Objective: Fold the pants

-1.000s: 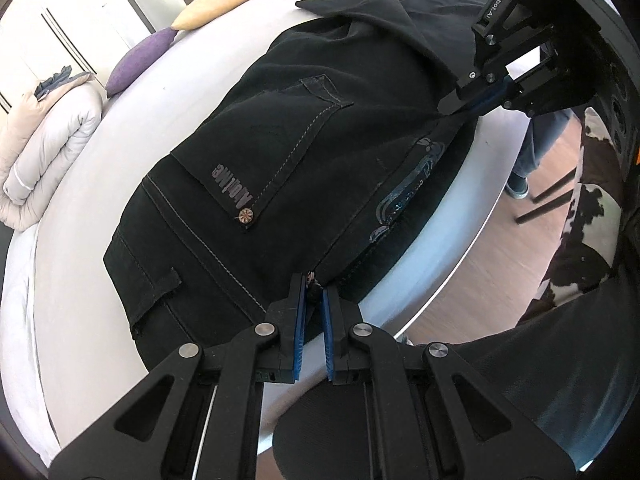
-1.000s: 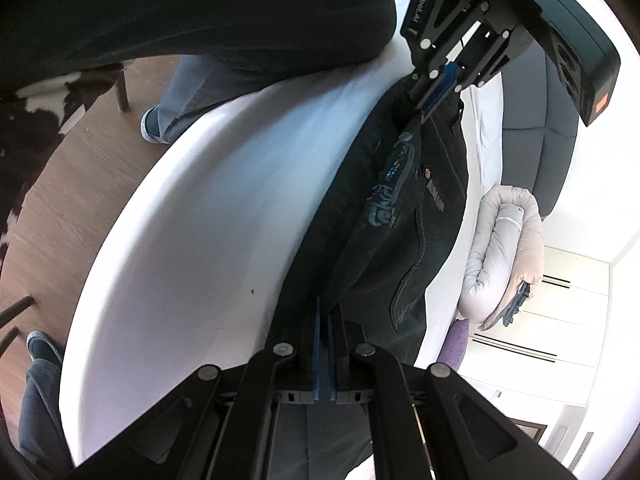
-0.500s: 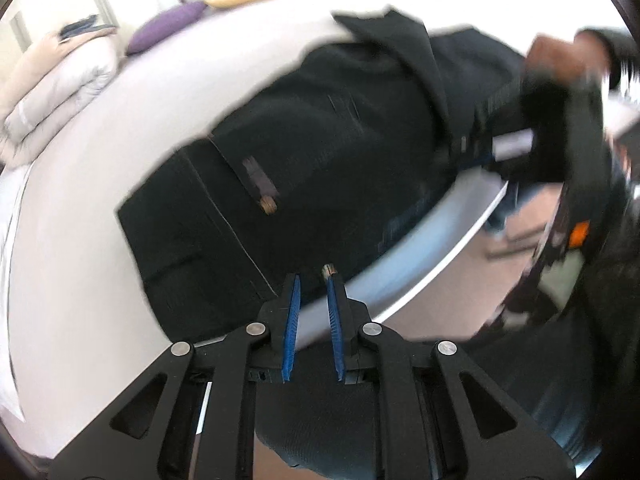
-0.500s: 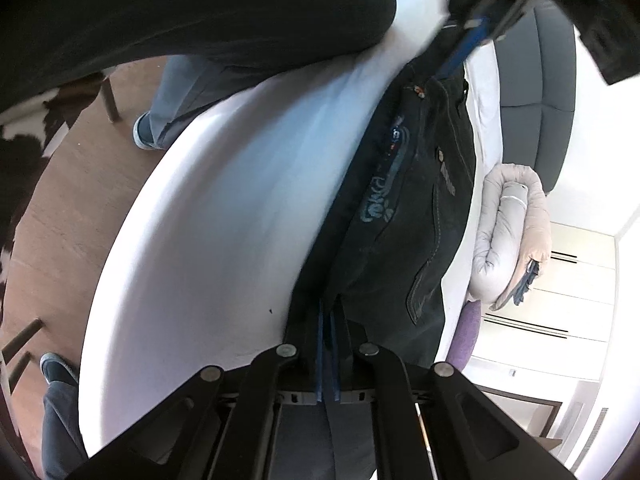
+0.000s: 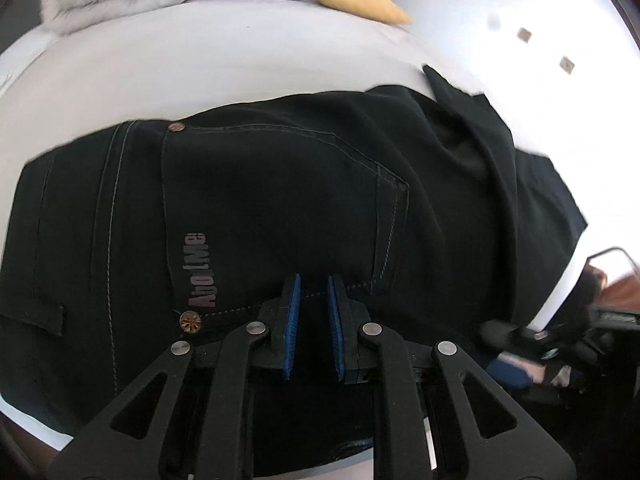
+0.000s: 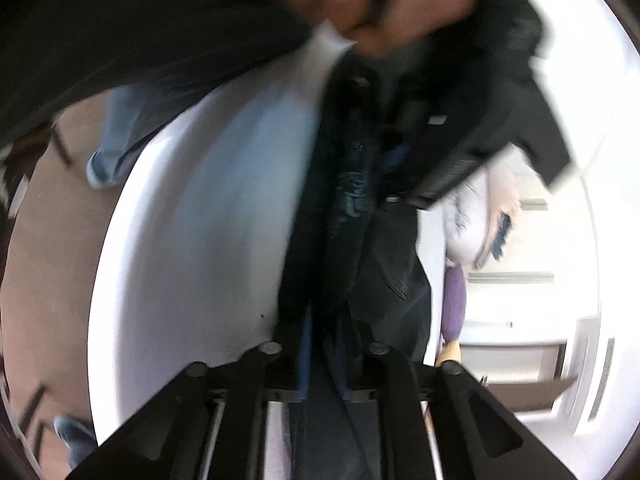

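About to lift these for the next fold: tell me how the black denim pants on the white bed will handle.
The black denim pants probably go floppy: the leg fabric already bunches in soft folds. The stitched pocket and rivets suggest thick cloth, likely heavy for its size. On the white bed they should drag, not slide.

Left gripper (image 5: 313, 304): matte black linkage arms, triangular cutouts in the outer links, round silver pivot screws at each joint. Fingers (image 5: 291, 320) are black blocks faced with ribbed blue pads. Right gripper (image 6: 322, 344): same build, black arms, silver screws, blue pads, bare metal rods showing between the links; picture is blurred. A hand (image 6: 360, 4) shows at the top of the right wrist view, blurred, with a dark sleeve (image 6: 140, 20) beside it.
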Available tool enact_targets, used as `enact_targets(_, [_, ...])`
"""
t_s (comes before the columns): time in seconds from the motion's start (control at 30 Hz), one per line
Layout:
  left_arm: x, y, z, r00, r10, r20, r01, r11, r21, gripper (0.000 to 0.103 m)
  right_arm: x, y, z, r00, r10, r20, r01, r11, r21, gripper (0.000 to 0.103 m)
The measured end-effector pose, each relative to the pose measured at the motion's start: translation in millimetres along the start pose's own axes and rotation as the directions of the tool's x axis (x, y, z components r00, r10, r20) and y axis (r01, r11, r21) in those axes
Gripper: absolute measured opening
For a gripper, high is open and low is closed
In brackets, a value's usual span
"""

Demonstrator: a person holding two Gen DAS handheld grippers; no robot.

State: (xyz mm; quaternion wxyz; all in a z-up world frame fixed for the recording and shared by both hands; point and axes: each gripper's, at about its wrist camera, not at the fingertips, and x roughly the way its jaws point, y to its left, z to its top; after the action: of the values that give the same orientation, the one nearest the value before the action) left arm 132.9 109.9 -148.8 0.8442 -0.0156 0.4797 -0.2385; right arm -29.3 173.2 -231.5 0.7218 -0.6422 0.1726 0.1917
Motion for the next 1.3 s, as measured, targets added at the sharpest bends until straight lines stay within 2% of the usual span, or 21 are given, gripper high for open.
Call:
enact_targets(0.03, [0.0, -0.7, 0.1, 1.0, 0.001, 0.002, -0.001, 1.0, -0.001, 0.014, -4.3, -7.4, -2.6, 1.0, -0.006, 0.007, 0.006, 0.998, 0.068, 0.046])
enact_targets(0.1, [1.3, -4.6, -0.3, 1.0, 0.014, 0.005, -0.014, 1.0, 0.017, 0.014, -16.3, -30.4, -13.6, 0.999, 0.006, 0.033, -0.013, 0.973, 0.231, 0.083])
enact_targets(0.13, [2.5, -6.7, 0.4, 1.0, 0.019, 0.006, -0.019, 1.0, 0.022, 0.014, -21.9, -43.5, -20.8, 0.998, 0.027, 0.052, -0.042, 0.949, 0.312, 0.089])
enact_targets(0.2, [4.0, -10.6, 0.3, 1.0, 0.028, 0.009, -0.028, 0.999, 0.027, 0.013, -25.6, -77.6, -40.5, 0.998, 0.035, 0.052, -0.056, 0.873, 0.484, 0.091])
enact_targets(0.3, [0.8, -6.5, -5.9, 0.999, 0.038, 0.019, -0.039, 0.999, 0.032, 0.013, -2.4, -147.7, -88.6, 0.997, 0.068, -0.026, -0.027, 0.675, 0.737, 0.091])
enact_targets(0.33, [3.8, -5.8, -6.6, 0.999, 0.042, 0.022, -0.043, 0.998, 0.035, 0.014, 9.3, -171.2, -107.6, 0.995, 0.088, -0.05, -0.012, 0.592, 0.806, 0.091])
enact_targets(0.37, [5.3, -6.6, -8.0, 0.999, 0.048, 0.025, -0.049, 0.998, 0.038, 0.014, 28.2, -202.5, -135.5, 0.989, 0.124, -0.076, 0.01, 0.464, 0.886, 0.091])
enact_targets(0.4, [6.0, -7.2, -9.7, 0.998, 0.054, 0.028, -0.055, 0.998, 0.041, 0.014, 46.8, -225.1, -159.0, 0.983, 0.159, -0.096, 0.033, 0.361, 0.932, 0.091])
enact_targets(0.43, [6.6, -8.6, -9.8, 0.998, 0.06, 0.032, -0.061, 0.997, 0.045, 0.014, 64.9, -242.7, -177.2, 0.974, 0.195, -0.113, 0.055, 0.283, 0.958, 0.091])
enact_targets(0.47, [7.5, -10.1, -10.1, 0.997, 0.066, 0.034, -0.068, 0.997, 0.049, 0.013, 86.6, -258.9, -194.9, 0.962, 0.229, -0.147, 0.095, 0.225, 0.97, 0.091])
enact_targets(0.53, [10.3, -14.3, -10.8, 0.996, 0.075, 0.039, -0.077, 0.996, 0.053, 0.013, 127.5, -281.7, -220.8, 0.935, 0.289, -0.204, 0.166, 0.153, 0.974, 0.087])
enact_targets(0.63, [11.8, -14.9, -10.5, 0.996, 0.072, 0.043, -0.074, 0.996, 0.046, 0.013, 184.5, -294.5, -251.7, 0.87, 0.419, -0.258, 0.26, 0.054, 0.964, 0.082])
enact_targets(0.7, [11.5, -13.0, -10.7, 0.997, 0.062, 0.043, -0.064, 0.997, 0.037, 0.013, 212.8, -294.5, -262.8, 0.828, 0.487, -0.278, 0.309, 0.017, 0.951, 0.08])
enact_targets(0.77, [9.0, -8.5, -12.3, 0.998, 0.048, 0.044, -0.05, 0.998, 0.026, 0.013, 236.3, -288.8, -268.6, 0.782, 0.539, -0.312, 0.357, 0.023, 0.934, 0.08])
enact_targets(0.9, [6.7, -2.7, -13.8, 0.998, 0.034, 0.047, -0.035, 0.999, 0.014, 0.013, 269.0, -272.1, -274.0, 0.731, 0.604, -0.318, 0.394, 0.006, 0.919, 0.08])
enact_targets(0.97, [5.2, 0.2, -15.0, 0.998, 0.031, 0.049, -0.032, 0.999, 0.012, 0.013, 273.4, -266.6, -276.0, 0.737, 0.603, -0.305, 0.401, -0.026, 0.916, 0.08])
enact_targets(1.03, [4.8, 1.6, -15.6, 0.998, 0.029, 0.049, -0.03, 0.999, 0.01, 0.013, 273.7, -266.2, -277.1, 0.758, 0.585, -0.289, 0.392, -0.053, 0.919, 0.075])
enact_targets(1.13, [1.7, 2.6, -16.2, 0.998, 0.031, 0.05, -0.031, 0.999, 0.013, 0.013, 270.8, -271.0, -277.6, 0.781, 0.565, -0.267, 0.357, -0.053, 0.933, 0.04])
enact_targets(1.17, [1.4, 2.7, -16.2, 0.998, 0.032, 0.049, -0.033, 0.999, 0.014, 0.014, 267.4, -274.5, -281.3, 0.788, 0.562, -0.25, 0.344, -0.066, 0.937, 0.015])
enact_targets(1.2, [1.0, 2.5, -16.2, 0.998, 0.033, 0.049, -0.034, 0.999, 0.015, 0.014, 262.9, -276.7, -285.8, 0.797, 0.56, -0.228, 0.333, -0.093, 0.938, 0.008])
enact_targets(1.3, [1.3, 0.9, -15.7, 0.998, 0.039, 0.05, -0.04, 0.999, 0.018, 0.013, 223.8, -281.7, -307.7, 0.859, 0.487, -0.16, 0.295, -0.215, 0.931, 0.006])
